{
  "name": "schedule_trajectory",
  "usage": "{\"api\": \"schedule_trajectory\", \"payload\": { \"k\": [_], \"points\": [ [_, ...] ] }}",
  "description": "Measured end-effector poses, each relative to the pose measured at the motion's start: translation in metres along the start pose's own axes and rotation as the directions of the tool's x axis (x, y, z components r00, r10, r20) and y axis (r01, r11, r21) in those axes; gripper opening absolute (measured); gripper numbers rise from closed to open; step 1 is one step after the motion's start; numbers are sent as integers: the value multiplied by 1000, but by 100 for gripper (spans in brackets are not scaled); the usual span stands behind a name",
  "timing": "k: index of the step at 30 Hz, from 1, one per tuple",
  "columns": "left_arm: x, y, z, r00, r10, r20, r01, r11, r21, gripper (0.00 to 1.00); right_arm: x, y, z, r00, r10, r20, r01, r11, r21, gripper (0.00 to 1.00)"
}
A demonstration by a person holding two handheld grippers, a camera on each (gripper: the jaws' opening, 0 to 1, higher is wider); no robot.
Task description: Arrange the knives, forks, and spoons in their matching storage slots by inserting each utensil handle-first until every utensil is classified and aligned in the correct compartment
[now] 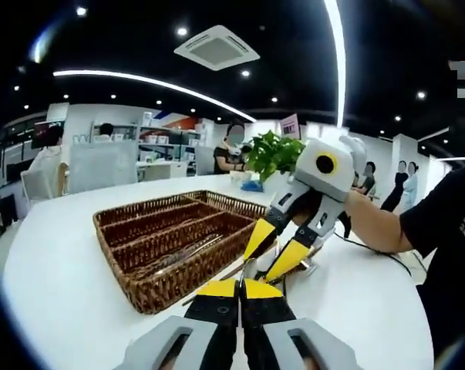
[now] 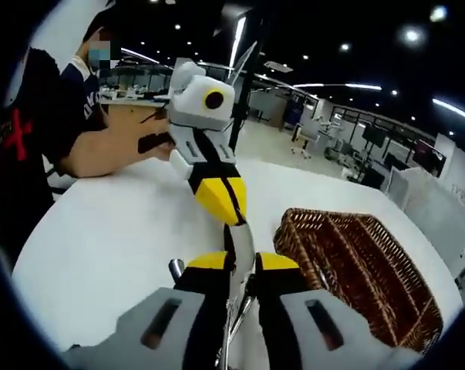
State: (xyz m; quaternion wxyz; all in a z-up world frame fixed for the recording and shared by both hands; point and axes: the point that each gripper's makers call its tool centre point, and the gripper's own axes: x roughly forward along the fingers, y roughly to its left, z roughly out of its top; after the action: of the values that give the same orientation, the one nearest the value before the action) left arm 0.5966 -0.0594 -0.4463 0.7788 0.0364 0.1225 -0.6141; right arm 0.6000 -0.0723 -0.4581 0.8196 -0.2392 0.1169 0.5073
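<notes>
We've got both grippers on one utensil (image 2: 242, 245) just beside the wicker tray (image 1: 159, 291). L gripper (image 1: 240, 287) clamps its end, R gripper (image 2: 240, 266) narrow around it too. More cutlery (image 1: 178, 256) lies in a tray slot.

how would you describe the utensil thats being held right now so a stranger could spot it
On the white table, beside the brown wicker tray, the two yellow-tipped grippers meet. The shiny metal utensil is pinched between both, unlike the utensils lying in the tray.
</notes>
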Motion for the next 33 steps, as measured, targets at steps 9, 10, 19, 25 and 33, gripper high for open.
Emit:
{"api": "schedule_trajectory", "payload": {
  "k": [9, 10, 19, 25, 33],
  "points": [
    [4, -8, 20, 995, -27, 96, 20, 997, 69, 2, -10, -5, 16, 999, -25, 32, 28, 995, -92, 1],
    [4, -13, 19, 994, -54, 94, 47, 996, 70, 2, -12, -3, 14, 1000, -12, 20, 14, 995, -98, 0],
    [12, -8, 19, 988, -54, 145, 44, 997, 69, 28, -36, -20, 25, 995, -102, 18, 103, 984, -144, 0],
    [40, -42, 16, 972, -165, 168, 166, 986, 12, 31, -47, -17, 72, 970, -128, 206, 149, 985, -91, 0],
    [49, -70, 36, 925, -257, 279, 276, 961, -30, 4, -57, -5, 106, 936, -107, 334, 122, 992, -26, 0]
  ]
}}
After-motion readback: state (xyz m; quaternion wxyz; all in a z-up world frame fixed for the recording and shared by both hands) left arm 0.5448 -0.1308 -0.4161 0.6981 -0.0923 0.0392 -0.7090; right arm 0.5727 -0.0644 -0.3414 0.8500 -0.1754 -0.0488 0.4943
